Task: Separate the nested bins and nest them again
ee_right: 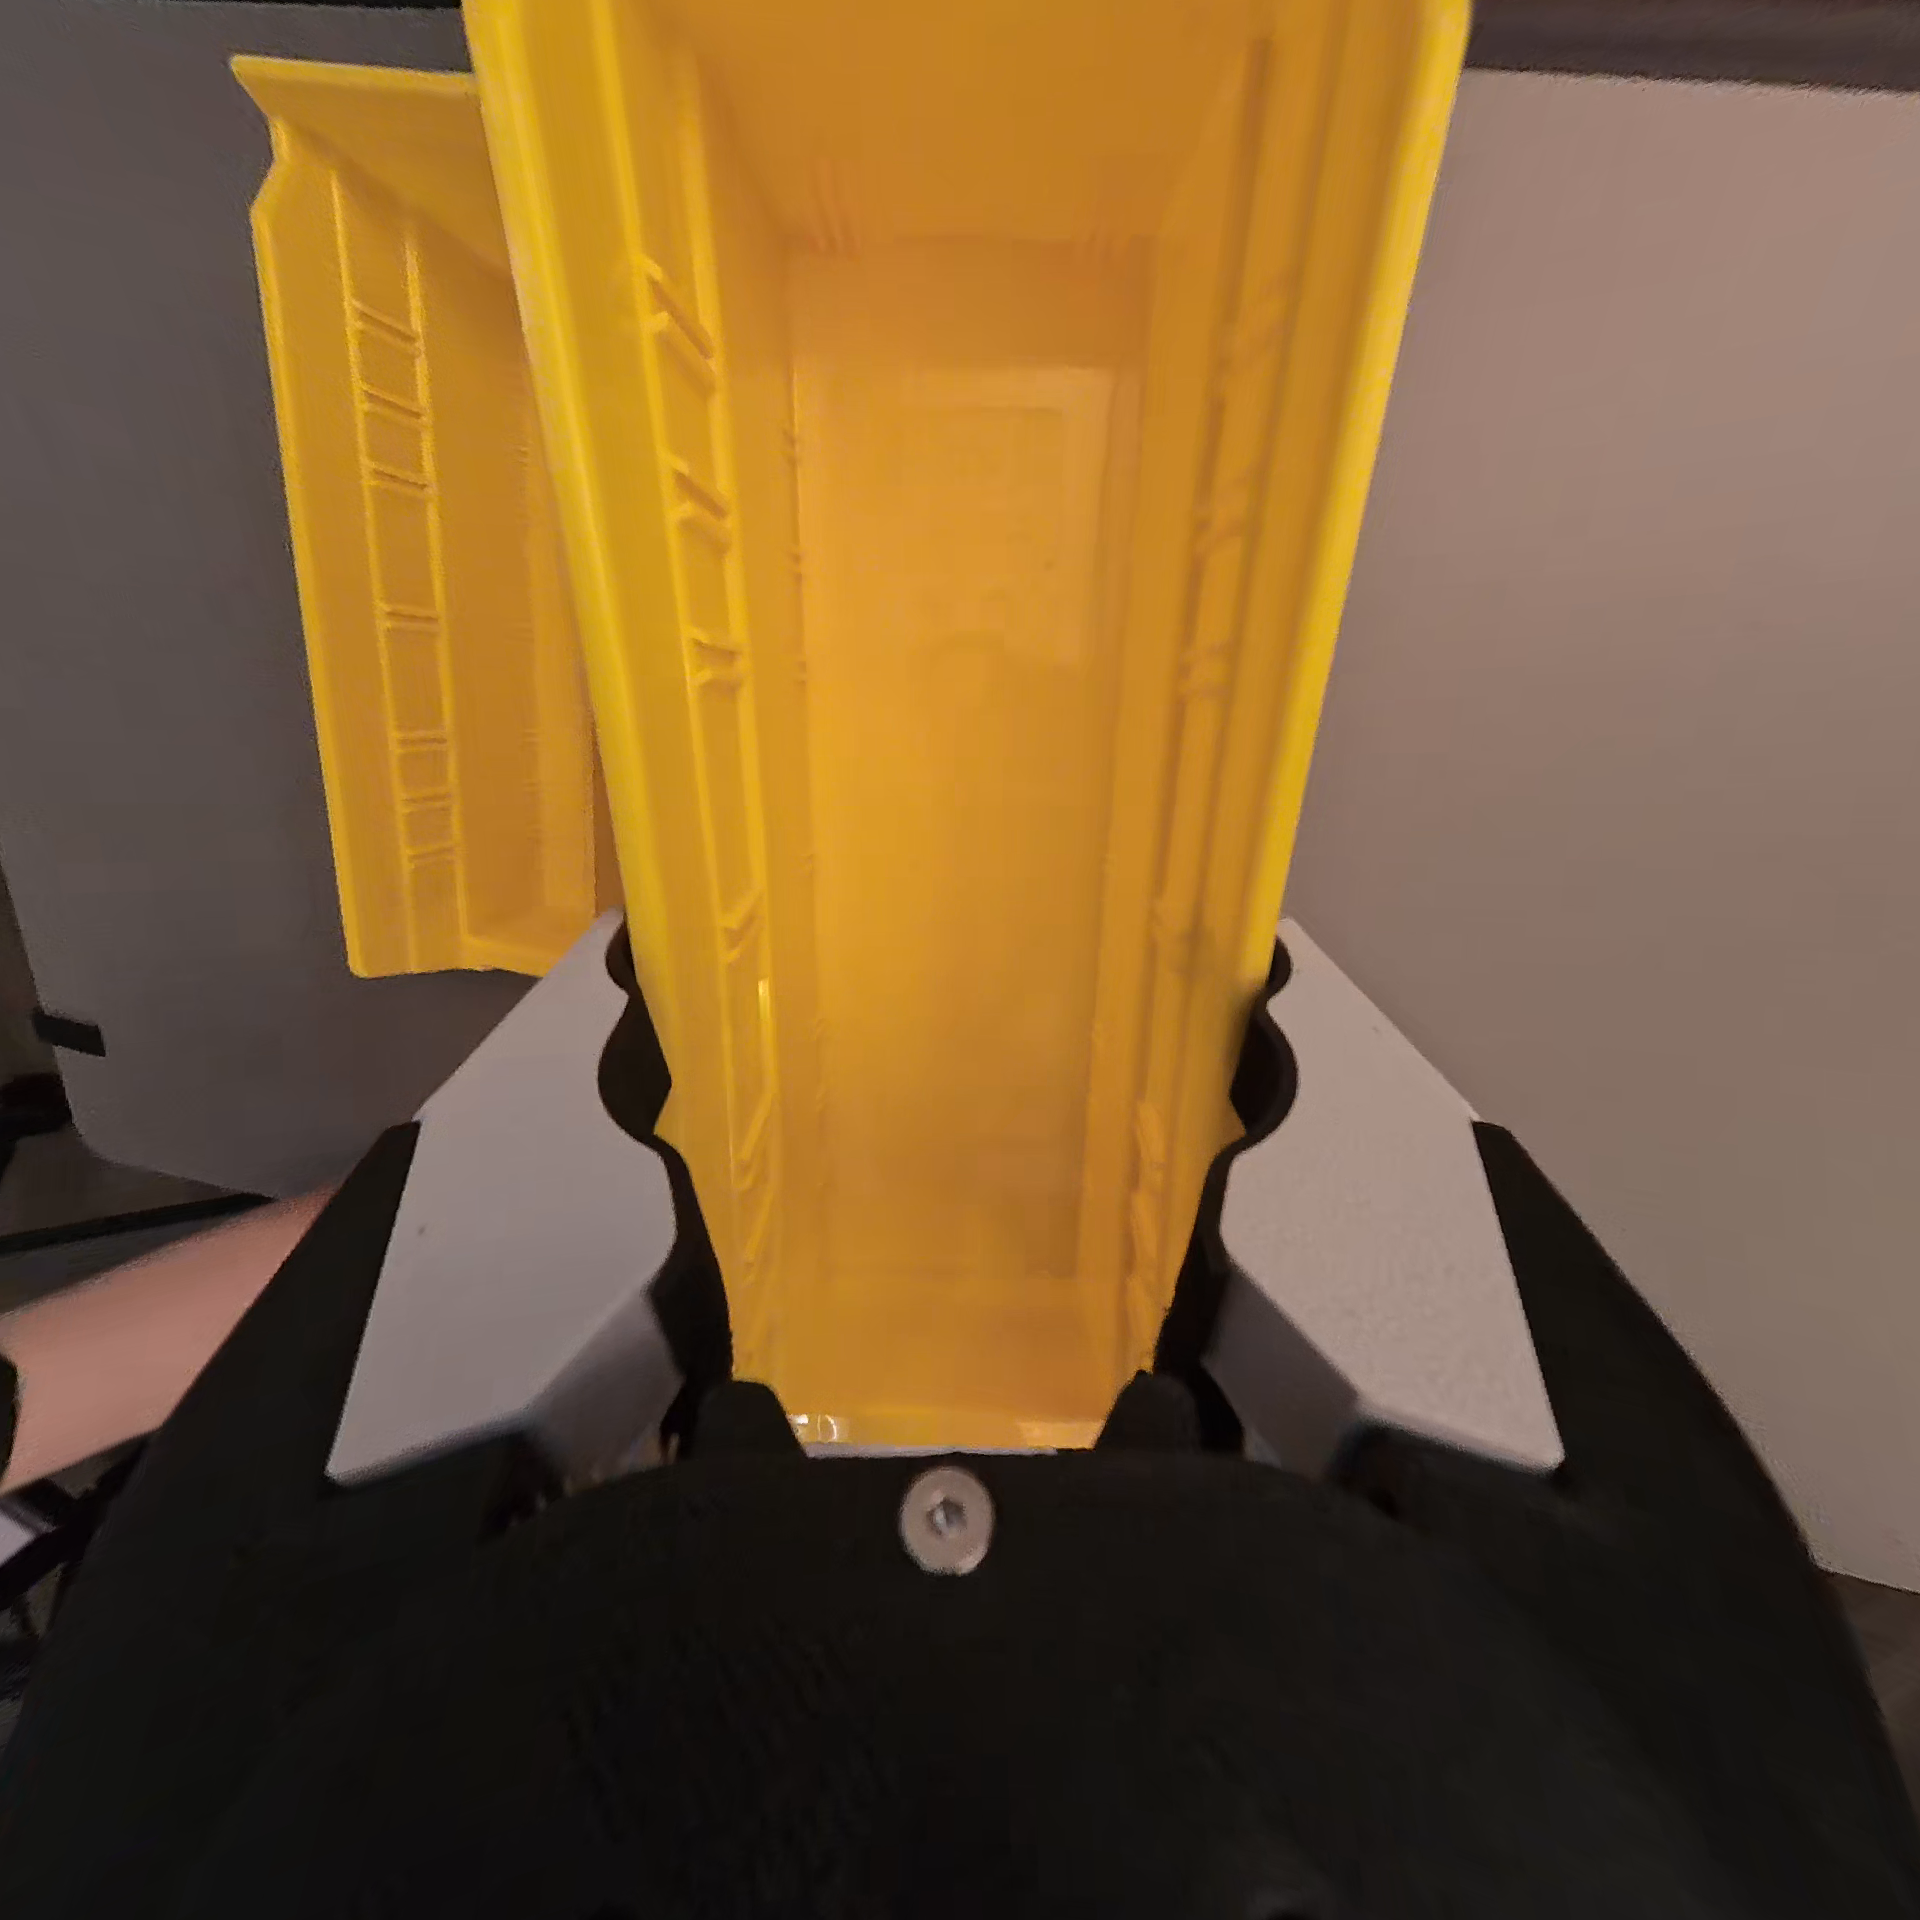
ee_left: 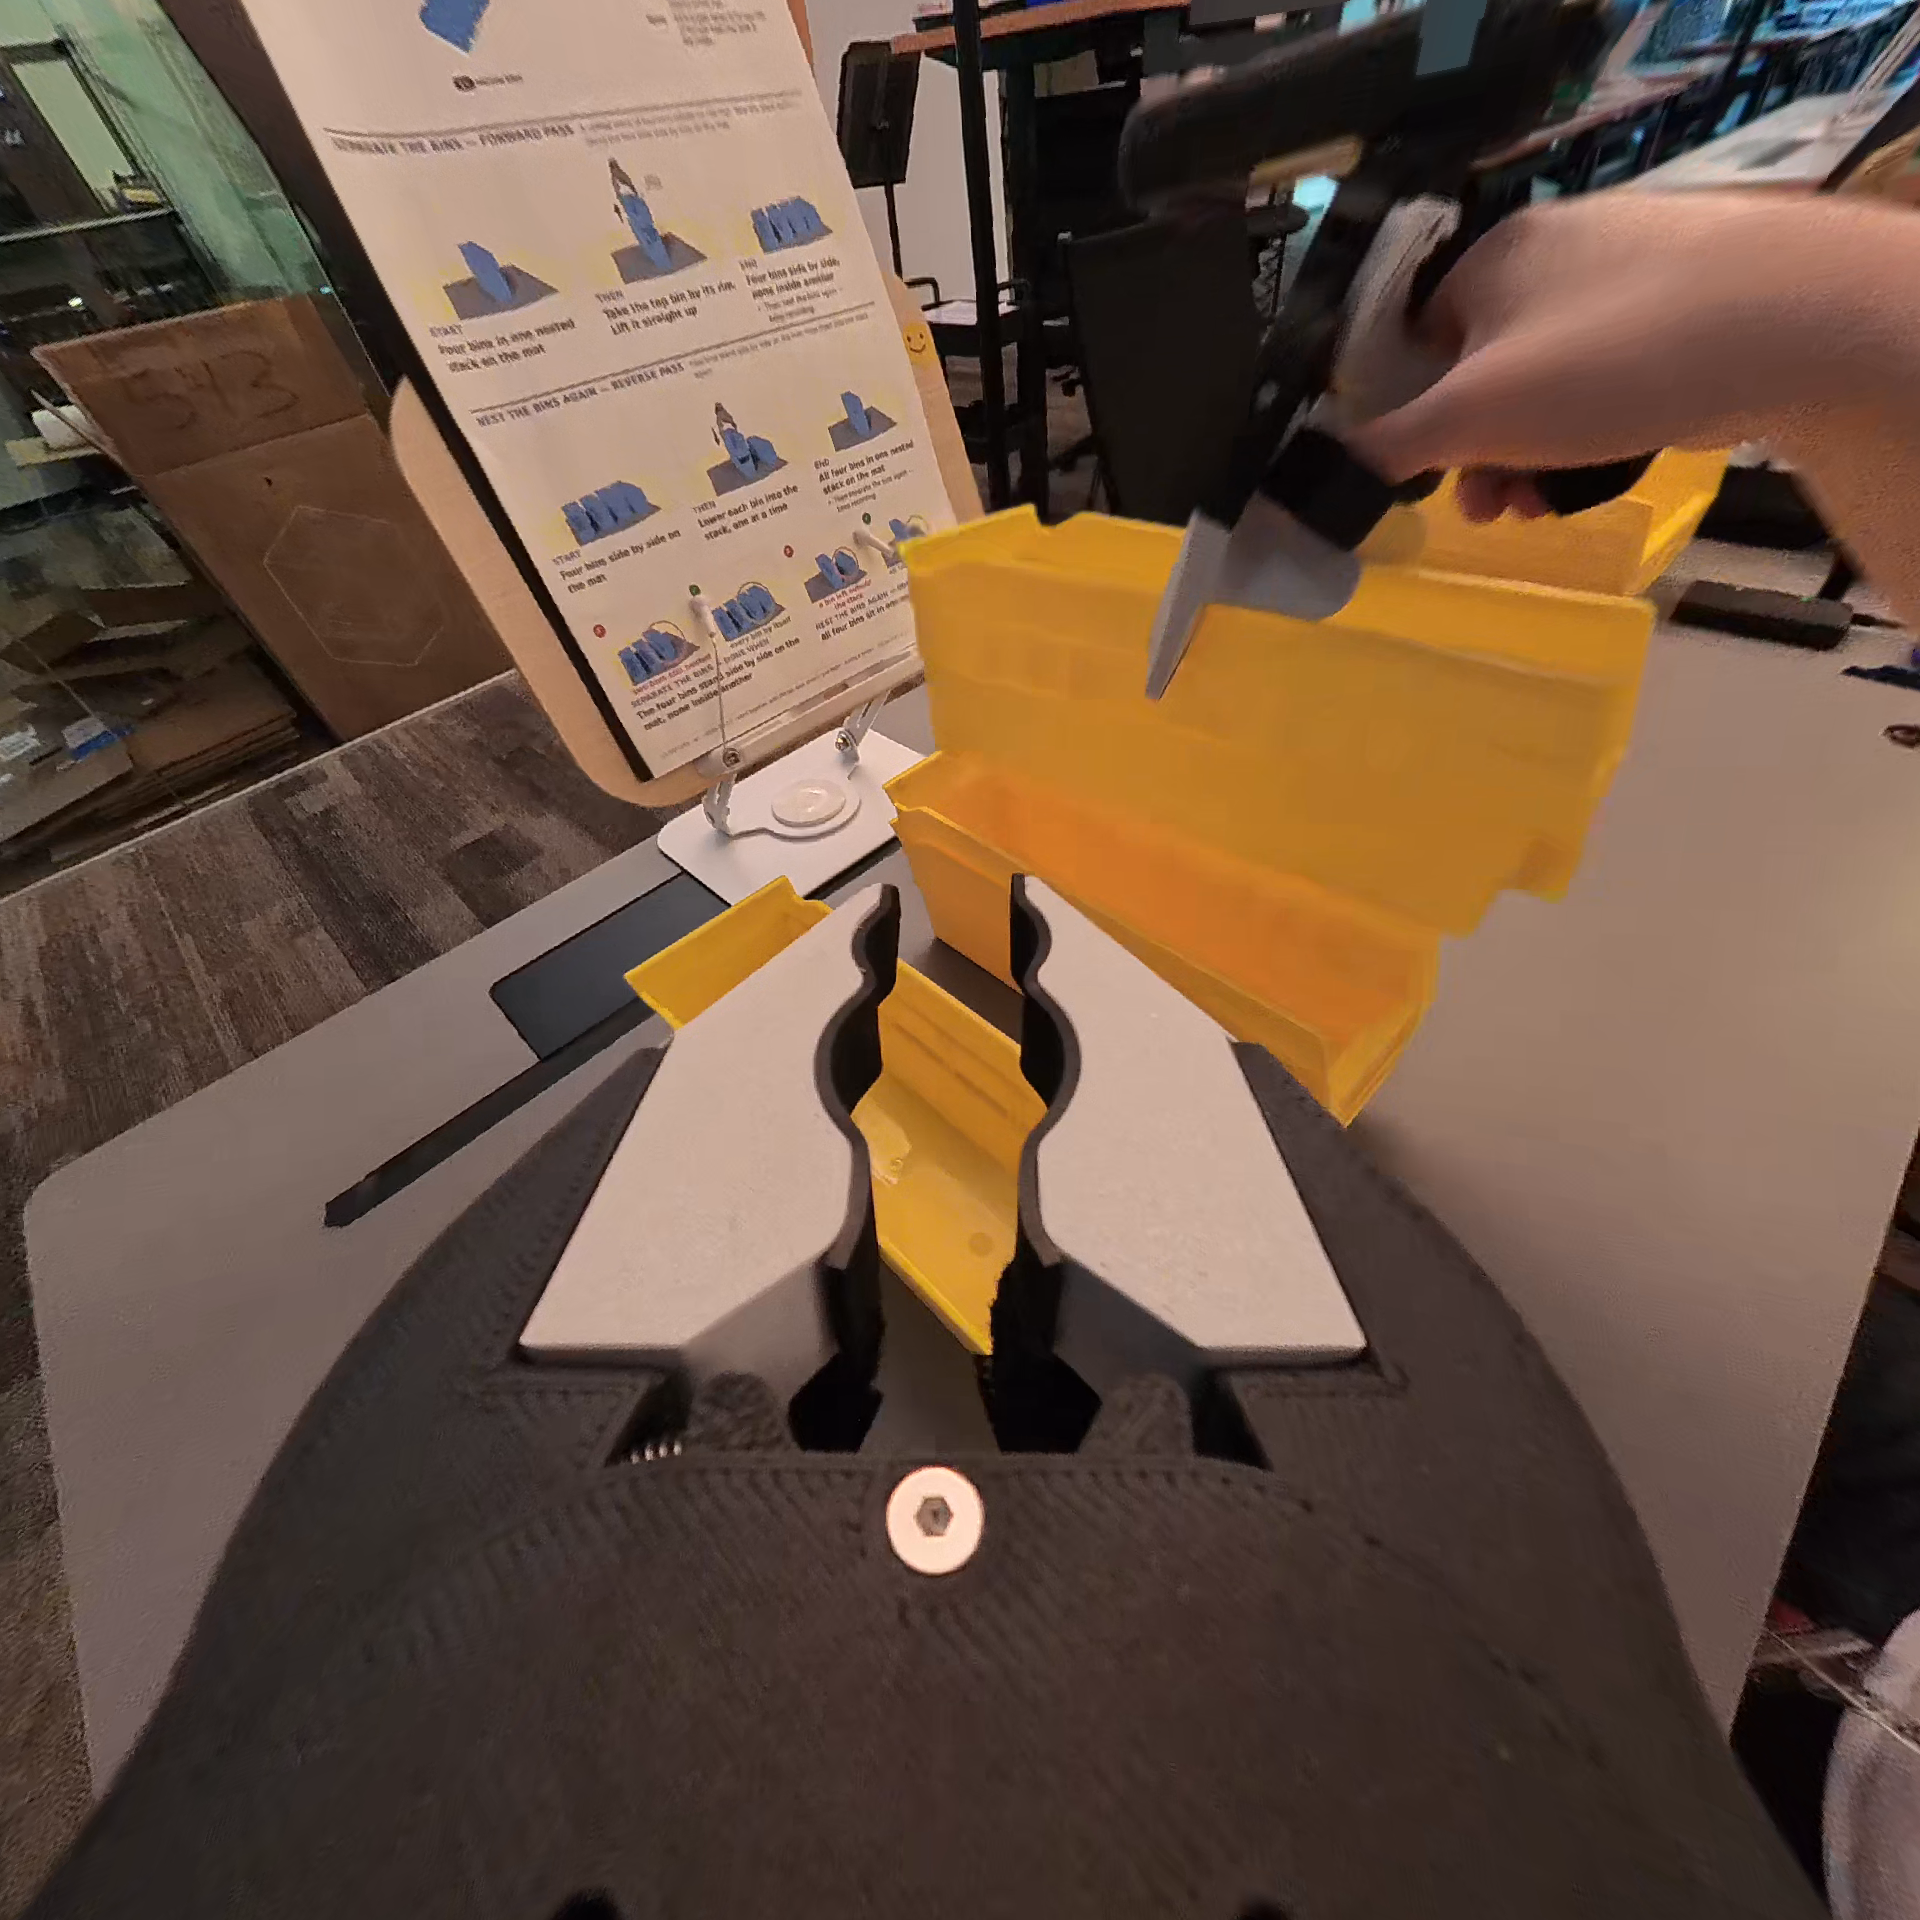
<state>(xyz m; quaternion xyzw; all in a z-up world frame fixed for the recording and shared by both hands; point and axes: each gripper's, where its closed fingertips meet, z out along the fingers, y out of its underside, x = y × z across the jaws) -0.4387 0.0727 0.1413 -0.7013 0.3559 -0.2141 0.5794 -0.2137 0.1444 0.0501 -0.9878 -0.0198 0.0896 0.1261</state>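
Yellow stack [ee_left: 1195, 914] is sitting mid-frame on the counter [ee_left: 1662, 935], one bin [ee_left: 727, 951] apart beside it at centre. Right hand-held gripper [ee_right: 951, 1049] is clamping the top bin [ee_right: 956, 727], lifting judged underway. Left hand-held gripper [ee_left: 956, 997] is hanging apart, empty.

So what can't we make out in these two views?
- Left wrist view: the left gripper covers most of the near yellow bin; contact unclear.
- Left wrist view: the right gripper is motion-blurred.
- Right wrist view: the held yellow bin hides what lies beneath; its far end is cut off.
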